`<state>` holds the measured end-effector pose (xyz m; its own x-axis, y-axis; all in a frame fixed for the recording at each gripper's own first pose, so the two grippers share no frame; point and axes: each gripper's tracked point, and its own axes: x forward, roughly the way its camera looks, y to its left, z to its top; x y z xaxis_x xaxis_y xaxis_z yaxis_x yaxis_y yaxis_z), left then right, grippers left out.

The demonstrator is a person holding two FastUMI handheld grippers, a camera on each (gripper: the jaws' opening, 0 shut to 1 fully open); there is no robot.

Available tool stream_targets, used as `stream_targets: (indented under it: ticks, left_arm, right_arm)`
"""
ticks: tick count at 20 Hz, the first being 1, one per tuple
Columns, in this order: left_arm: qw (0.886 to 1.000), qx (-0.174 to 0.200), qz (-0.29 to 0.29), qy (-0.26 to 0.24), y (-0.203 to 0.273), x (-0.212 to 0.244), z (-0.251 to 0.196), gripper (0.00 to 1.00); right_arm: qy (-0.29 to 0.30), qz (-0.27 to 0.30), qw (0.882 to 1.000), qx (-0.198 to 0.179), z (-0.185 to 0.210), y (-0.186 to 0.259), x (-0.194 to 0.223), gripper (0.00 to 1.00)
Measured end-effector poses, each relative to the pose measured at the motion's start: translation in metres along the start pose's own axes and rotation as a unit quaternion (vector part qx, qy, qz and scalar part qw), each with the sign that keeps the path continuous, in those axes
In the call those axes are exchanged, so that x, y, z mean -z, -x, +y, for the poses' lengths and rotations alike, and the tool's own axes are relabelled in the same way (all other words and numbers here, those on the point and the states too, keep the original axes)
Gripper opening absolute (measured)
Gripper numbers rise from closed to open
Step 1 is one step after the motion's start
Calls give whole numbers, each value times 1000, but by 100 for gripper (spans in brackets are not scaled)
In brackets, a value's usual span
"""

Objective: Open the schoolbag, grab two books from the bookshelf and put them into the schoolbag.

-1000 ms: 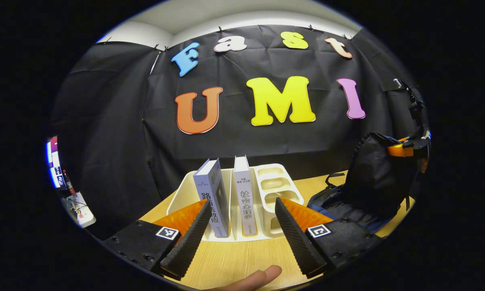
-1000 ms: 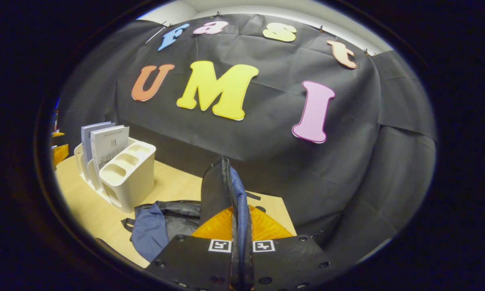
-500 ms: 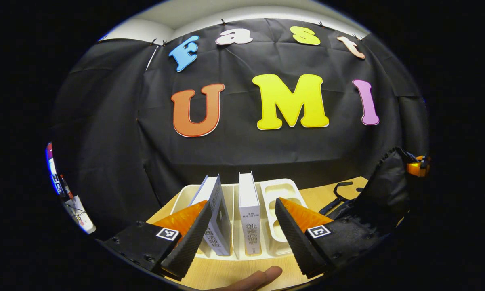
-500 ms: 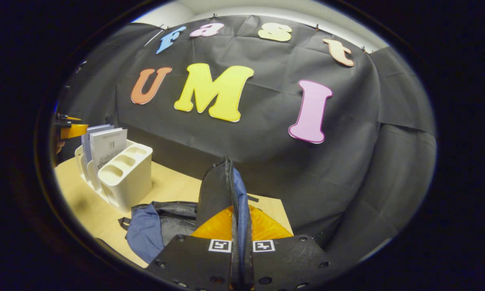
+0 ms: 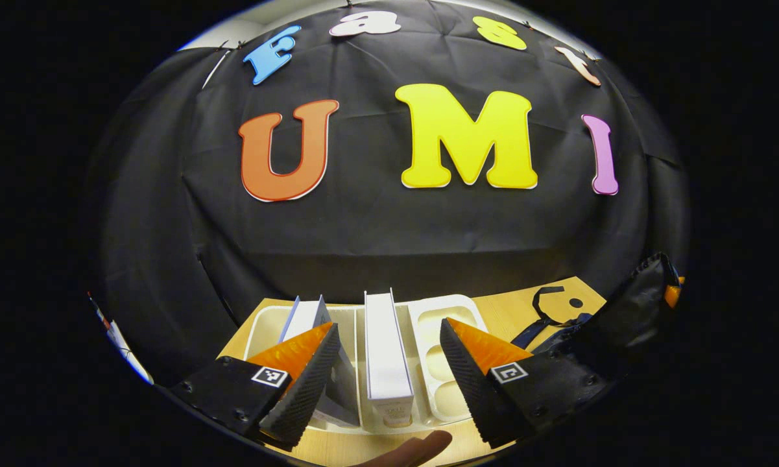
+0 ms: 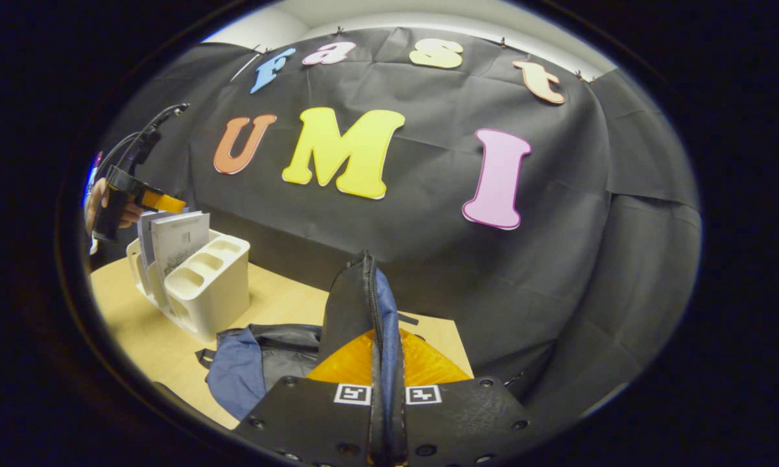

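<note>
A white book point(image 5: 384, 353) stands upright in the white bookshelf point(image 5: 459, 306), and a second book point(image 5: 303, 316) leans beside it on the left. My left gripper point(image 5: 387, 327) is open just above them, with the white book between its fingers and untouched. The dark schoolbag point(image 5: 629, 311) sits at the right. My right gripper point(image 6: 379, 389) is shut on the schoolbag's zippered flap point(image 6: 363, 305) and holds it upright, while the blue and black body of the bag point(image 6: 253, 363) lies on the table. The left gripper point(image 6: 152, 200) hovers over the books point(image 6: 180, 237).
The wooden table point(image 6: 130, 324) carries the bookshelf point(image 6: 204, 292) on the left and the bag on the right. A bag strap point(image 5: 545, 305) lies on the wood behind. A fingertip point(image 5: 421, 447) shows under the left gripper. The black cloth wall stands close behind.
My left gripper has moved forward and higher over the bookshelf, so the books are now seen from above between its fingers. The right gripper still holds the flap up.
</note>
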<state>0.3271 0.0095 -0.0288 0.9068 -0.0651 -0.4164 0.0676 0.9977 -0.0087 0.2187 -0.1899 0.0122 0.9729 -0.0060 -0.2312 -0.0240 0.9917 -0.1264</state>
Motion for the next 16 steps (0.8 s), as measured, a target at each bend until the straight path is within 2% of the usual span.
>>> stream_targets:
  ticks: [4, 8, 9, 10, 11, 14, 16]
  left_arm:
    - [998, -21, 58, -25, -34, 9, 3, 96]
    - [991, -19, 128, -43, -57, 24, -3, 93]
    - [988, -27, 145, -36, -58, 27, -1, 84]
    - [985, -33, 165, -25, -60, 32, 1, 87]
    - [984, -34, 175, -18, -63, 35, 3, 84]
    - [973, -39, 229, -15, -63, 52, 5, 86]
    - [964, -32, 263, -1, -63, 68, 6, 80]
  right_arm:
    - [-17, 5, 1000, -10, 1, -4, 9, 5]
    - [-16, 3, 1000, -21, 6, -4, 14, 5]
    - [-16, 3, 1000, -23, 6, -4, 16, 5]
    - [-16, 3, 1000, -24, 7, -3, 17, 5]
    - [-17, 2, 1000, -26, 7, -3, 18, 5]
    - [-22, 2, 999, -28, 7, -2, 22, 5]
    - [-26, 5, 999, -29, 8, -2, 25, 5]
